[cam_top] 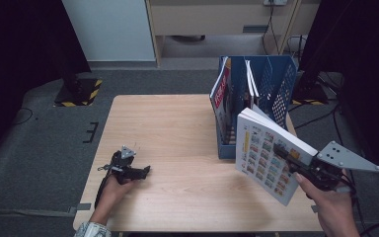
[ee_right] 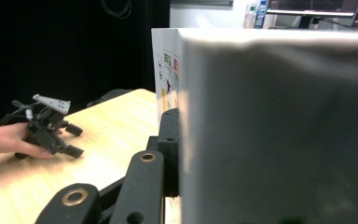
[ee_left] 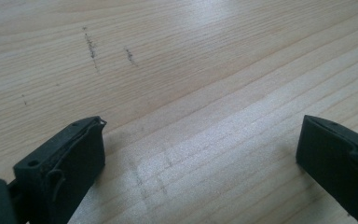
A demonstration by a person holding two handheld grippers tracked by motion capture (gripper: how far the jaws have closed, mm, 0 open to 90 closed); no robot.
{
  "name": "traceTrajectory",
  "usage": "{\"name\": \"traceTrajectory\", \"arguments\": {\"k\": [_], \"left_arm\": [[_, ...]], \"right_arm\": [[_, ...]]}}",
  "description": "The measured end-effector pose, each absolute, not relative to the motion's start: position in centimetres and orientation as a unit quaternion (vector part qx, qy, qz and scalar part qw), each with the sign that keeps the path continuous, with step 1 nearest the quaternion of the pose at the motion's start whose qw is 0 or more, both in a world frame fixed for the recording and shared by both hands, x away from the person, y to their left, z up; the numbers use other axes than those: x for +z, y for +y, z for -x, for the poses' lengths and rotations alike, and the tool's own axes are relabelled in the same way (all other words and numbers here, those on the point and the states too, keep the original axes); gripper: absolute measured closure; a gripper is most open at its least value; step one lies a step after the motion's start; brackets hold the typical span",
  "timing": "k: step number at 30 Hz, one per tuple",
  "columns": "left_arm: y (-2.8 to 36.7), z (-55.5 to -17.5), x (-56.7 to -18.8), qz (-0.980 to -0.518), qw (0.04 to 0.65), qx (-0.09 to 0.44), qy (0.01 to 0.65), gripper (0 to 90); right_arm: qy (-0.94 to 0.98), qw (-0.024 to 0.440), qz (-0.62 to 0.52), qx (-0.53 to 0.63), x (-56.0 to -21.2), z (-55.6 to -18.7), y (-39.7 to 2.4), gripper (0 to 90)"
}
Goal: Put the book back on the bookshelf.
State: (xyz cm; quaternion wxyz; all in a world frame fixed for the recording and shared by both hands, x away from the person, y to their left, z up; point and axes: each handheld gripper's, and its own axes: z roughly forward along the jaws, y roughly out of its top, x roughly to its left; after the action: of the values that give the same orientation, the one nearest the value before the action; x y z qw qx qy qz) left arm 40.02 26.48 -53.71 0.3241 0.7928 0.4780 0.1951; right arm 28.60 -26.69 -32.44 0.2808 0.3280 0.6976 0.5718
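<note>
Your right gripper (cam_top: pixel 287 155) pinches book (cam_top: pixel 264 150) by edge, held in air just beside blue file rack (cam_top: pixel 276 84). Your left gripper (cam_top: pixel 137 171) rests on table (cam_top: pixel 177 128), jaws spread, empty. Risk: thick book pivots in edge grip, lower corner snags rack wall during insertion.

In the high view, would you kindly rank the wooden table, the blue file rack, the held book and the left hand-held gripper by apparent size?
1. Wooden table
2. Blue file rack
3. Book, raised nearer the camera, so its rank against the rack is unsure
4. Left hand-held gripper
</note>
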Motion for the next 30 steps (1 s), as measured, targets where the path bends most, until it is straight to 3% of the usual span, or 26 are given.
{"name": "traceTrajectory", "arguments": {"k": [30], "left_arm": [[26.5, -40.0, -53.7, -0.795, 0.324, 0.194, 0.474, 0.3]], "right_arm": [[0.64, 0.355, -0.414, 0.541, -28.3, -31.2, -29.3, 73.8]]}}
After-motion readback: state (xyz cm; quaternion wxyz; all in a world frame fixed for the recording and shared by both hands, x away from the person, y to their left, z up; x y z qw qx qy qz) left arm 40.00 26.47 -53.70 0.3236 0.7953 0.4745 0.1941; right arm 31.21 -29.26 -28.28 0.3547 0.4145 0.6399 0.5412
